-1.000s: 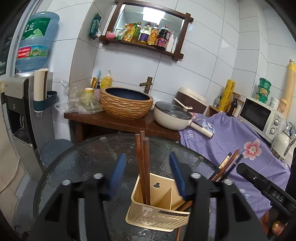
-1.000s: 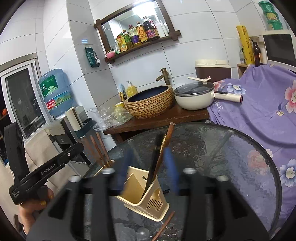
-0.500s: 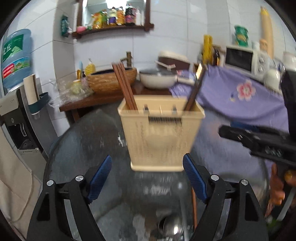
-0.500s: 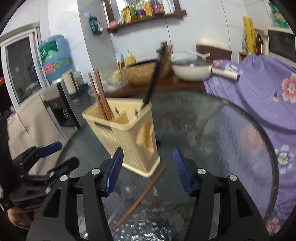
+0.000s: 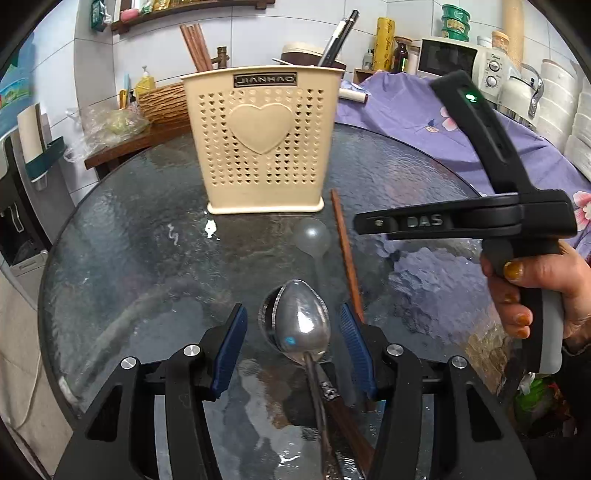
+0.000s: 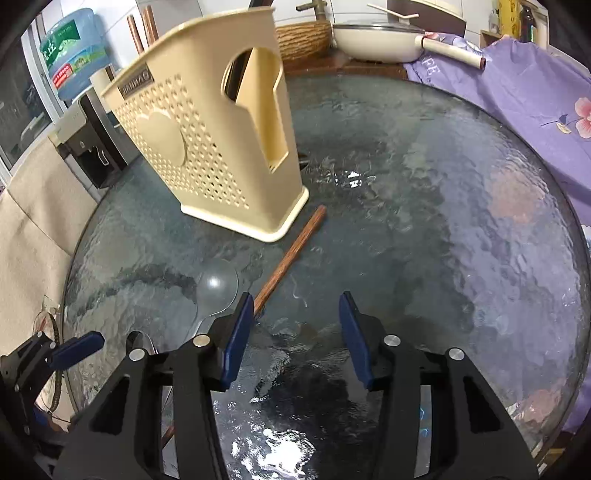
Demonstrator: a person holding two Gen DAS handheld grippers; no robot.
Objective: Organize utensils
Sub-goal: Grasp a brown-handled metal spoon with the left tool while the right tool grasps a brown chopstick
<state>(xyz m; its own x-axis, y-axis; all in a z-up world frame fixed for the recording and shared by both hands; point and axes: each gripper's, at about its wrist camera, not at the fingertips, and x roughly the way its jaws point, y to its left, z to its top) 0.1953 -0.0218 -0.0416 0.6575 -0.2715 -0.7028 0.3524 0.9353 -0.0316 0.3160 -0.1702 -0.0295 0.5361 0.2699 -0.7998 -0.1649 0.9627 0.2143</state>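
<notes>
White-tiled kitchen wall behind, with a wooden shelf of bottles (image 5: 192, 5), a woven basin (image 5: 164, 103) on a brown counter, a microwave (image 5: 463, 61) and purple floral cloth (image 5: 417, 122) to the right. Round textured-glass worktop (image 5: 129, 240) in front, carrying the utensils.

Cream perforated utensil holder (image 5: 264, 144) upright toward the far side of the worktop, heart on its front; brown chopsticks (image 5: 194, 46) standing in its left part, dark chopsticks (image 5: 338, 37) leaning out of its right part. Loose brown chopstick (image 5: 345, 254) flat on the glass, far end just beside the holder's near right corner, running toward the near edge. Clear plastic spoon (image 5: 312, 238) lying just left of that chopstick. Metal spoon (image 5: 304, 323) nearer the near edge, bowl up, handle running back under the camera.

Left gripper (image 5: 293, 343) low over the worktop, jaws about half open and just closed further, blue pads either side of the metal spoon's bowl without pressing on it. Right gripper (image 6: 295, 332) likewise about half open, jaws just narrowed, nothing between them but bare glass; its left pad (image 6: 236, 332) overlapping the loose chopstick (image 6: 290, 258) in view, contact unclear. Hand (image 5: 532, 288) gripping the right gripper's handle at the right edge of the left wrist view.
</notes>
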